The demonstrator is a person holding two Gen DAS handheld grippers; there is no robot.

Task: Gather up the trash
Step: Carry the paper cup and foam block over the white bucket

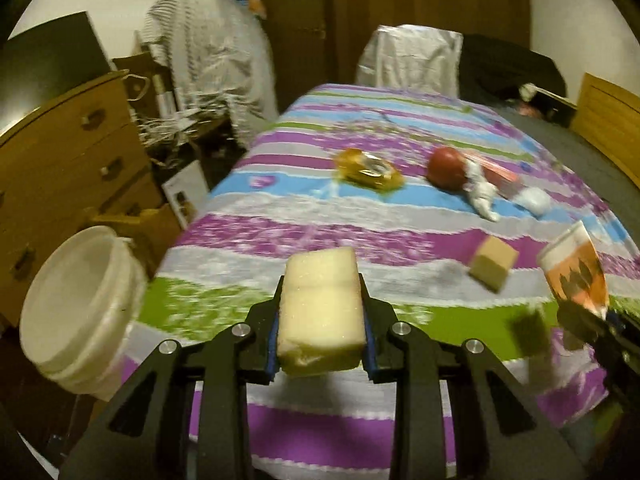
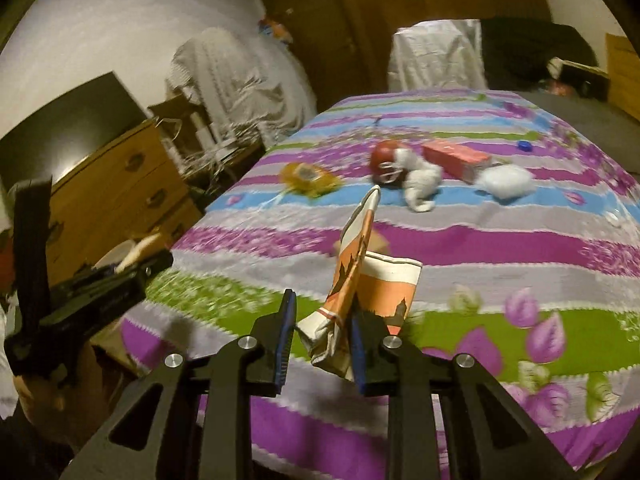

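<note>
Left gripper (image 1: 322, 316) clamped on a pale, porous foam block (image 1: 320, 308), rectangular and soft-edged, lifted over the striped, flowery bedspread (image 1: 320, 432). Right gripper (image 2: 320, 340) pinching a crumpled orange-and-white paper cup (image 2: 368, 288), flattened and creased at the grip. Round white plastic bucket (image 1: 80, 304) just beside the bed's left edge, mouth open. Still lying on the cover: glossy yellow wrapper (image 1: 370, 172), red ball (image 1: 446, 168), twisted white tissue (image 1: 482, 194), small tan foam cube (image 1: 492, 262).

Pale yellow foam block (image 1: 322, 312); orange-and-white printed paper cup (image 2: 372, 292); bedspread (image 1: 400, 224) striped purple, grey, blue, green; white bucket (image 1: 80, 312).
</note>
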